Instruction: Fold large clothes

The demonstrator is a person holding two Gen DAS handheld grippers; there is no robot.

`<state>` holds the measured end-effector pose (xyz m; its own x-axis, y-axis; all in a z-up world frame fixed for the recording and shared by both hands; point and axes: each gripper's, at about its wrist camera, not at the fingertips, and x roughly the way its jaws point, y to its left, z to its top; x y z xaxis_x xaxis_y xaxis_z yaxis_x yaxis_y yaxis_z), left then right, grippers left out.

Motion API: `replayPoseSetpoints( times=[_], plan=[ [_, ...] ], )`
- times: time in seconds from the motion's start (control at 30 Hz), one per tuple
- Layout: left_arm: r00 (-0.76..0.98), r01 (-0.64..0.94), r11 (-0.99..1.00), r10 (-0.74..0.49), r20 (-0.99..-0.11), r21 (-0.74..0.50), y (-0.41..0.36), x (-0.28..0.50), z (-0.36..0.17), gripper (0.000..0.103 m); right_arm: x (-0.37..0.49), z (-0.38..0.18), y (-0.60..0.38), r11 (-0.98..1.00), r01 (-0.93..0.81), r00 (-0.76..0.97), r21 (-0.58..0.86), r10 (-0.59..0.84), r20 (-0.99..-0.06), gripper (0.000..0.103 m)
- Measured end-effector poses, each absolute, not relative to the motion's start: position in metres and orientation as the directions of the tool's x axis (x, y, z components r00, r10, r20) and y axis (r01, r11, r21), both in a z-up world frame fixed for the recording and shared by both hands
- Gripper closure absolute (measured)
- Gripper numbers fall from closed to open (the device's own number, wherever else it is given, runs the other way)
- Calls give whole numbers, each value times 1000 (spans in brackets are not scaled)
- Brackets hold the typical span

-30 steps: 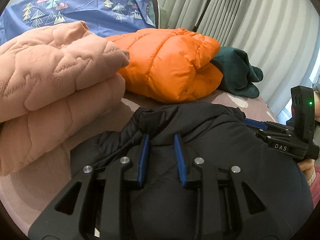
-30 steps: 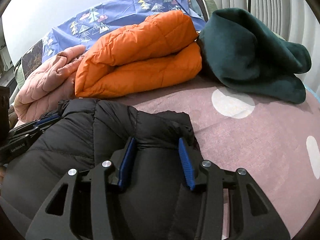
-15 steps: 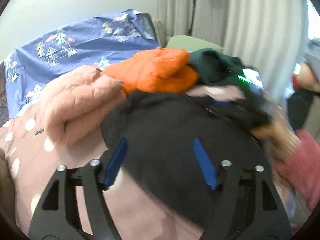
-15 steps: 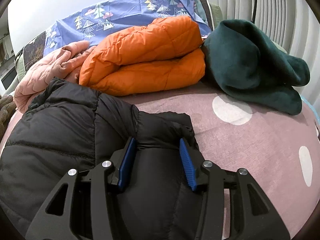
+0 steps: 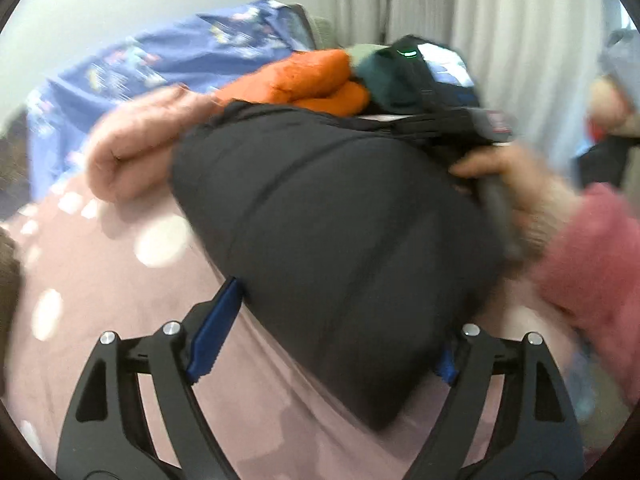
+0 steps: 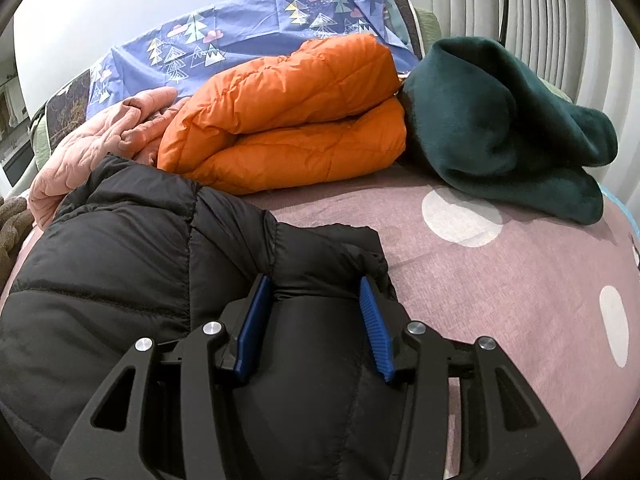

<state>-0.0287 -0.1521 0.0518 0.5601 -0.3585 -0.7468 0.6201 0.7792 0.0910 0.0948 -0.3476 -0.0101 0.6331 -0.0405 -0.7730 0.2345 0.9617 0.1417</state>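
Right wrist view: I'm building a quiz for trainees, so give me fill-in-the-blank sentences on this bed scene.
1. The right hand-held gripper is clamped on the puffy quilted ____ jacket.
2. The folded puffy orange jacket lies left of the dark ____ fleece garment.
3. The pink bedsheet carries white ____.

Missing words: black; green; dots

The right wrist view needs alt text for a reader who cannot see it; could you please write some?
The right hand-held gripper pinches a bunched fold of a black puffer jacket lying on a pink bedspread with white dots. Behind the black puffer jacket lie a folded orange jacket, a pink quilted garment and a dark green fleece.
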Motion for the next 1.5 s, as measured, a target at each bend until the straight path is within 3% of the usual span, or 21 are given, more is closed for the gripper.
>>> replayPoseSetpoints(
  times=[0.1,0.13,0.17,0.2,0.27,0.33,0.43,0.5,0.63,0.73,0.8,0.87,0.93,1.03,1.17,1.3,1.37,1.5],
  plan=[
    [554,564,814,-247,-795,140,-141,-19,26,19,93,-12,-350,960,237,638,150,-37,-769,52],
    [526,554,826,-249,-813,105,-130,-17,22,19,92,-12,-350,959,240,637,148,-41,-770,46],
    [504,549,832,-257,-825,76,-121,-15,19,18,92,-13,-351,956,256,631,142,-53,-774,31],
    [483,545,837,-264,-835,51,-113,-13,18,18,92,-17,-356,946,271,620,177,-31,-784,27],
    [487,550,833,-258,-834,64,-109,-17,19,18,90,-21,-364,931,272,626,242,20,-779,27],
    [500,581,808,-254,-828,103,-112,-28,28,22,90,-17,-359,943,270,623,193,-19,-782,27],
    [402,659,752,-335,-852,15,-104,-37,47,40,89,-13,-354,951,271,625,153,-53,-779,27],
    [322,695,715,-398,-859,-71,-92,-40,62,61,87,-11,-358,945,276,629,178,-37,-777,27],
    [359,706,699,-492,-793,-115,-78,-40,106,74,83,-4,-358,944,282,646,168,-58,-761,27],
    [465,675,728,-546,-697,-121,-85,-10,132,74,84,1,-350,953,283,645,110,-104,-757,27],
    [433,674,709,-608,-665,-209,-106,20,126,77,83,3,-347,955,285,644,86,-124,-755,27],
    [382,669,704,-600,-703,-237,-133,36,102,77,82,3,-348,954,289,643,85,-127,-755,27],
    [360,682,714,-516,-777,-158,-157,44,59,74,79,2,-351,951,293,645,101,-119,-755,27],
    [392,695,713,-483,-783,-92,-164,35,38,73,71,10,-352,951,291,651,108,-114,-750,29],
    [363,699,706,-492,-791,-118,-162,42,65,75,45,53,-338,956,281,729,89,-152,-668,59],
    [437,681,722,-531,-726,-119,-162,66,99,72,25,96,-317,974,151,824,170,-29,-566,64],
    [466,660,744,-515,-720,-104,-169,84,102,70,35,92,-304,983,111,803,143,-4,-596,64],
    [475,595,803,-395,-787,-44,-187,124,60,55,68,21,-310,975,175,686,137,-21,-728,66]
  ],
)
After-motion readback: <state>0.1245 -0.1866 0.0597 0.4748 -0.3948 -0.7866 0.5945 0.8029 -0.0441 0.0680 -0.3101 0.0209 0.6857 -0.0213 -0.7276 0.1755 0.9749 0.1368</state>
